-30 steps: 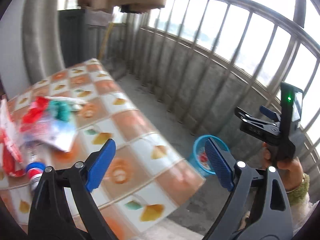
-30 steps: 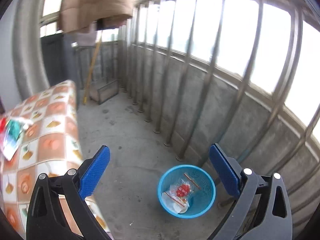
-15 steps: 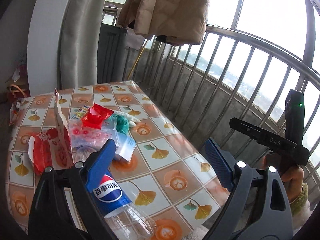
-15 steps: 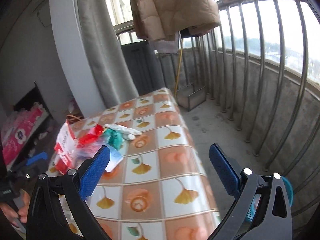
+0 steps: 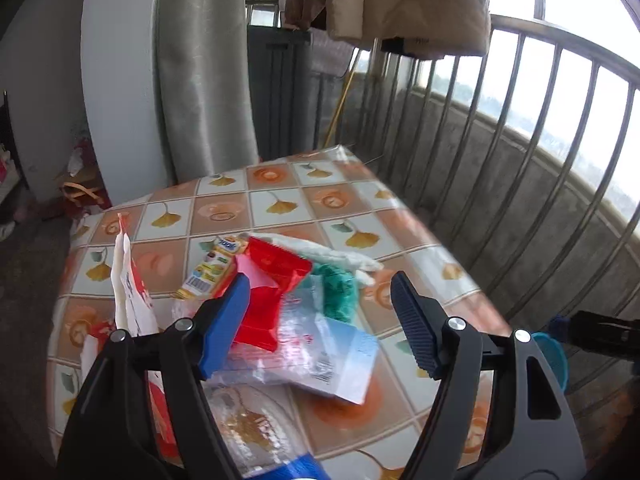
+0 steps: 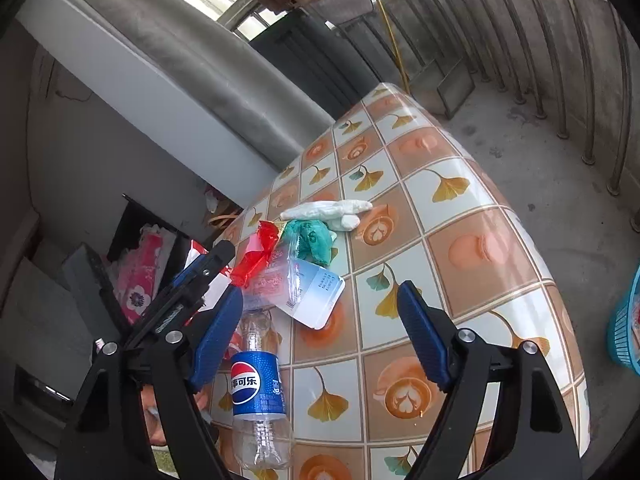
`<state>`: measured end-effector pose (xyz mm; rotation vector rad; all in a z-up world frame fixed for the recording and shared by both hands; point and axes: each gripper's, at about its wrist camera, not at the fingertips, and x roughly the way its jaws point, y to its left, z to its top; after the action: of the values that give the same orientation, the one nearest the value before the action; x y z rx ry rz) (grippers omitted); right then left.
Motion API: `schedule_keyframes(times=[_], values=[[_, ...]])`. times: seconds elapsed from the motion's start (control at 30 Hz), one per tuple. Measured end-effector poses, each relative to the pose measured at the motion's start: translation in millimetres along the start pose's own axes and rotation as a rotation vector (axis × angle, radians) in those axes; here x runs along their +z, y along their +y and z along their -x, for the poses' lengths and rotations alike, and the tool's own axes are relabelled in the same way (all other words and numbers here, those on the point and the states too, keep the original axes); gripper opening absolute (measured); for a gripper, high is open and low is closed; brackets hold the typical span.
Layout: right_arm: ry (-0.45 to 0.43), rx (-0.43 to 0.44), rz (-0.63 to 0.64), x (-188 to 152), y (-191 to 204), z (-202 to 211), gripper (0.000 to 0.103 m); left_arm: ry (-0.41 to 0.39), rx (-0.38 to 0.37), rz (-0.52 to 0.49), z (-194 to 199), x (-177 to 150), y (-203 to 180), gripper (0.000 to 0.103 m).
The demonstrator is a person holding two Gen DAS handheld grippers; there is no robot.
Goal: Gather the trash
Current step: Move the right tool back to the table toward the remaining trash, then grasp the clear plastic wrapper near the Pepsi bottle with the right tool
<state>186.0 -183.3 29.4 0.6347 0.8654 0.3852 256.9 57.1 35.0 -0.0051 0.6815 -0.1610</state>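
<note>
Trash lies heaped on the tiled-pattern table (image 6: 460,240) — a clear Pepsi bottle (image 6: 260,396) nearest, then a plastic bag (image 6: 308,292), a red wrapper (image 6: 256,252) and a teal wad (image 6: 312,236). Both claws hover over the heap, closing with nothing gripped — left gripper (image 5: 320,324) above the bag, right gripper (image 6: 320,336) beside the bottle.

A clear plastic bottle (image 6: 260,396) at the lower middle of the right wrist view wears a blue label with the Pepsi globe and the characters 事可乐. In the left wrist view, a small yellow carton (image 5: 210,270) left of centre shows "100%" and a barcode.
</note>
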Motion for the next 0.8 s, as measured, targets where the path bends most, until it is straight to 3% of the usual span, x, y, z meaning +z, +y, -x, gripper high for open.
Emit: schedule_keyframes(times=[0.17,0.27,0.37,0.53,0.63,0.73,0.8], values=[[0.054,0.05,-0.017,12,-5,-23,0.073,0.068,0.124,-0.059,-24,-6,13,0.068],[0.111,0.113,-0.043,19,-7,-44,0.068,0.08,0.164,-0.086,-26,-8,18,0.061],[0.174,0.178,-0.069,25,-6,-66,0.066,0.093,0.175,-0.121,-25,-10,18,0.054],[0.271,0.261,-0.131,32,-6,-104,0.061,0.121,0.187,-0.21,-27,-14,12,0.05],[0.312,0.289,-0.167,35,-7,-124,0.058,0.135,0.171,-0.25,-25,-17,8,0.05],[0.346,0.3,-0.194,37,-7,-142,0.055,0.147,0.219,-0.318,-29,-21,2,0.05],[0.365,0.303,-0.21,39,-7,-153,0.053,0.152,0.232,-0.337,-32,-22,1,0.043]])
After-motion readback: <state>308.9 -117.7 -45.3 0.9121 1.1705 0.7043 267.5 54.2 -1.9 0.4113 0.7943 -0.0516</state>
